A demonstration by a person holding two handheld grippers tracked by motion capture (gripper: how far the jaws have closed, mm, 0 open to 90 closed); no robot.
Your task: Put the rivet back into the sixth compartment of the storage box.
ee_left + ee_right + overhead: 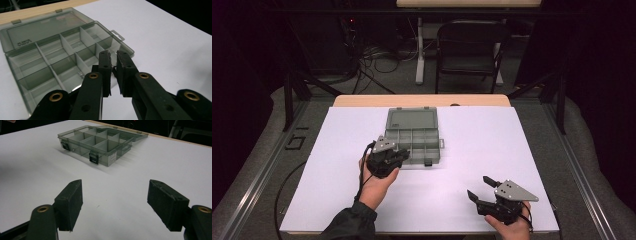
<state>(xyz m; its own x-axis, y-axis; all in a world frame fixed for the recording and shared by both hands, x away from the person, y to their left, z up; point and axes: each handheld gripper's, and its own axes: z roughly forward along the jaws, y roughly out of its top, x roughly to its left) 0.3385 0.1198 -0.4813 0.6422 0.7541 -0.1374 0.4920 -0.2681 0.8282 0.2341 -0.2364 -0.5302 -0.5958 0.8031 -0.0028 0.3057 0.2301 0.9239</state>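
My left gripper (113,66) has its fingers (104,65) drawn narrow, with only a slit between the pads. Something thin and dark seems to sit in that slit, but it is too small for me to name, so I cannot tell whether anything is really held. The fingertips hang over the near front corner of the organizer box (60,57), just above a front compartment. I judge they are placed there to drop or pick a small part (the cells I can see look empty).

My right gripper (115,203) has its fingers (71,203) spread wide with nothing between them. It sits well apart from the box (100,143) on the near right of the tabletop (150,167), pointed toward the box. To me that looks like a waiting pose, kept out of the left hand's way.

In the high view the box (412,137) lies near the middle of the tabletop (492,150), toward the far edge. Its lid (411,119) is folded open flat behind the tray, on the side away from me. The long axis runs side to side across my view, and the black latches (93,158) face me.
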